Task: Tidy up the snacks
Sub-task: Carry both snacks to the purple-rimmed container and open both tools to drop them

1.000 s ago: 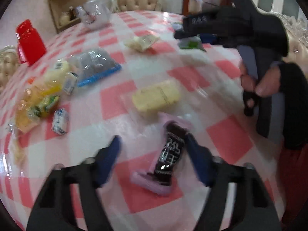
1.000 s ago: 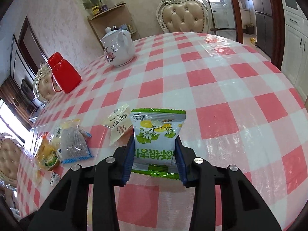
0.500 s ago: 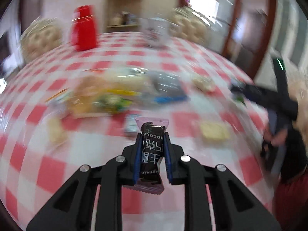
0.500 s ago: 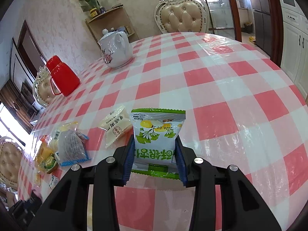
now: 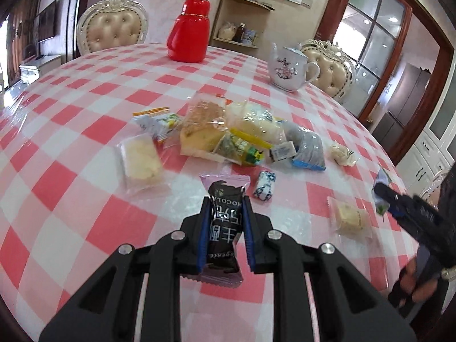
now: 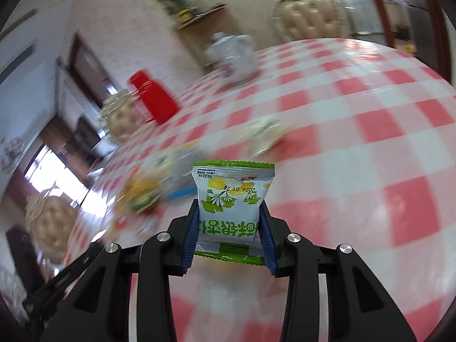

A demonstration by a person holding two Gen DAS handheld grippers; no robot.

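Left gripper (image 5: 225, 222): now clamped on the chocolate bar (image 5: 223, 225), lifted off the table (image 5: 85, 131); earlier open.
Right gripper (image 6: 229, 222): still grips the green-white packet (image 6: 232, 199).

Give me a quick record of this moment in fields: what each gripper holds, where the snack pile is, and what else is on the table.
left gripper: shut on chocolate bar
right gripper: shut on green and white packet
snack pile: mid-table, beyond the left gripper
loose snacks: pale biscuit pack, blue and white candy
other items: red flask, floral teapot
surface: checked tablecloth
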